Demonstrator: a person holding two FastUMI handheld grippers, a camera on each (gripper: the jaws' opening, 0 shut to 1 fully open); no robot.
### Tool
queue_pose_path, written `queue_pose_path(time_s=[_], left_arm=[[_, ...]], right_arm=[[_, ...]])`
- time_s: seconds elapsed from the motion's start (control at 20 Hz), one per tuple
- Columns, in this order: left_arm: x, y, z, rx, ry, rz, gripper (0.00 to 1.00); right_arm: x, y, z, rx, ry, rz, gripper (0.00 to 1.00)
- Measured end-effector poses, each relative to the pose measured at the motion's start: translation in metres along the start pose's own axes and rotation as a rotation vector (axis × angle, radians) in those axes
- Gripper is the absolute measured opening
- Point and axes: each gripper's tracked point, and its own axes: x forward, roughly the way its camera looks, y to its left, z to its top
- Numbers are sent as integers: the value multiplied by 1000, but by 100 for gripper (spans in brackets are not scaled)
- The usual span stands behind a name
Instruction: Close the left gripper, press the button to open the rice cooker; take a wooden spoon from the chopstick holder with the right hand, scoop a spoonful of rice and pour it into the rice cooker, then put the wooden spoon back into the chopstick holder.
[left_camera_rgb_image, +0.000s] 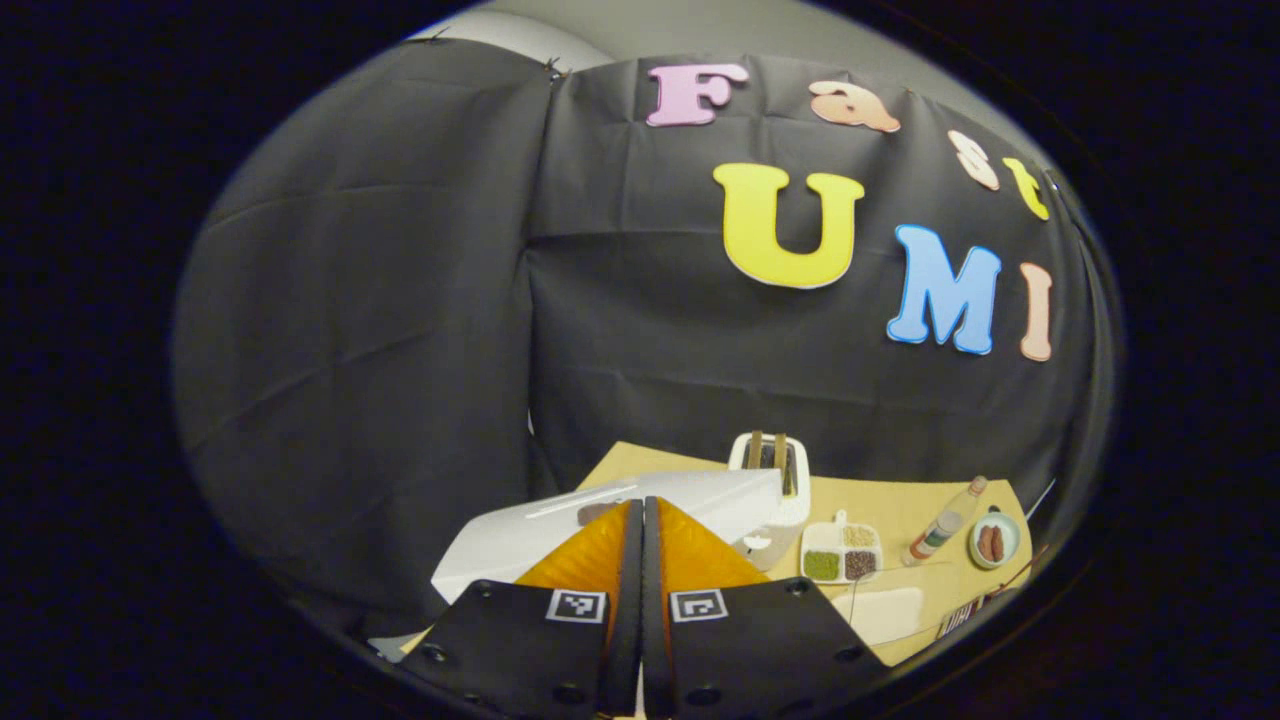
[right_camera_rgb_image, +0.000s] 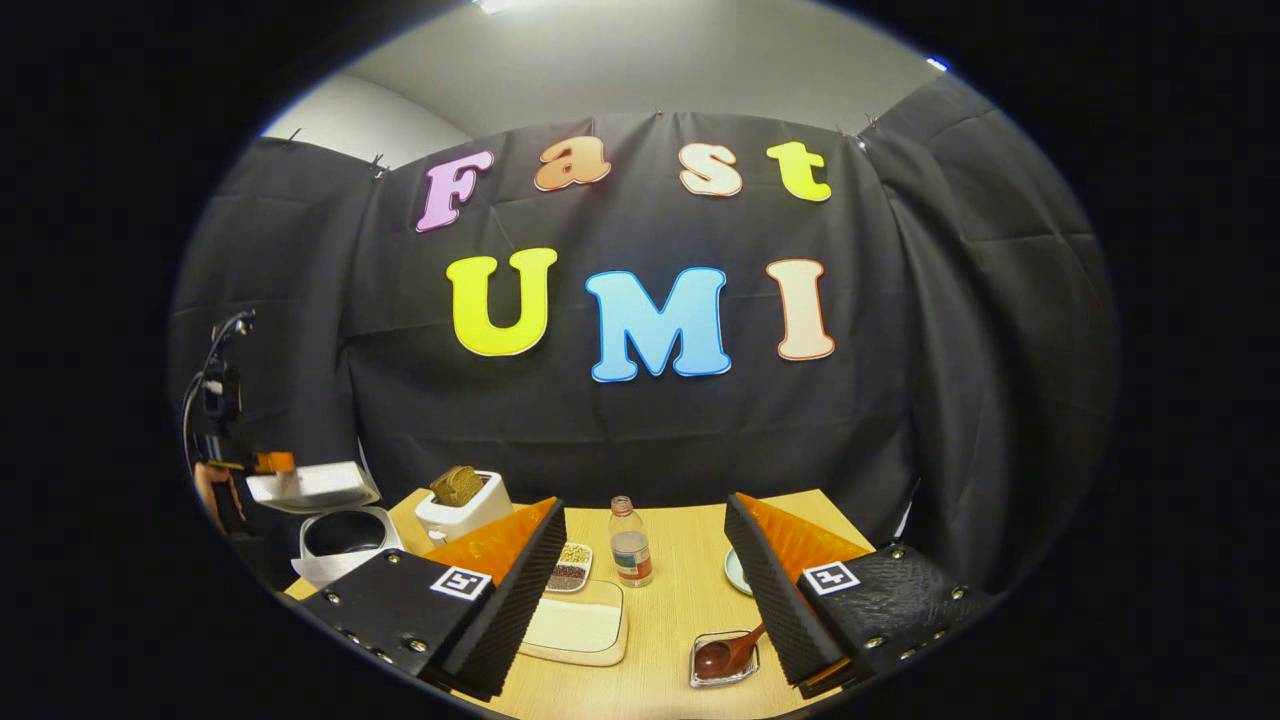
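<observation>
Rice cooker (right_camera_rgb_image: 338, 520) lid up

The right gripper (right_camera_rgb_image: 640, 590) has its two fingers spread wide apart, with nothing between them but the table (right_camera_rgb_image: 680, 610). Past the gap stands a small bottle (right_camera_rgb_image: 630, 541). Close to the right finger sits a little clear dish with the wooden spoon (right_camera_rgb_image: 728, 655) lying in it. Beside the left finger lies a flat tray of rice (right_camera_rgb_image: 577, 628), and behind it a dish of grains (right_camera_rgb_image: 570, 567). Far off to the left is the rice cooker (right_camera_rgb_image: 340, 535) with its lid (right_camera_rgb_image: 312, 486) up, and next to it a toaster (right_camera_rgb_image: 463, 505) with bread in it
</observation>
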Motion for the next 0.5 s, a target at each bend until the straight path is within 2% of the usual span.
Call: queue_pose_path(time_s=[0.05, 0.1, 0.15, 0.2, 0.3, 0.5], left_arm=[[-10, -7, 12, -18, -38, -26, 10], [-23, -14, 27, -32, -79, -40, 24], [-32, -23, 38, -44, -118, -52, 31], [-43, -34, 46, -56, -152, -74, 58], [-63, -52, 58, -46, -215, -87, 81], [-106, -95, 62, 14, -324, -144, 88]], right_arm=[[0, -1, 0, -2, -3, 0, 98], [-1, -3, -1, -3, -4, -2, 98], [-1, -4, -2, -3, -2, -5, 98], [-1, -6, -2, -3, -1, -8, 98], [-1, -12, -2, -9, -2, -17, 98], [-2, -26, -1, -14, -17, -37, 97]])
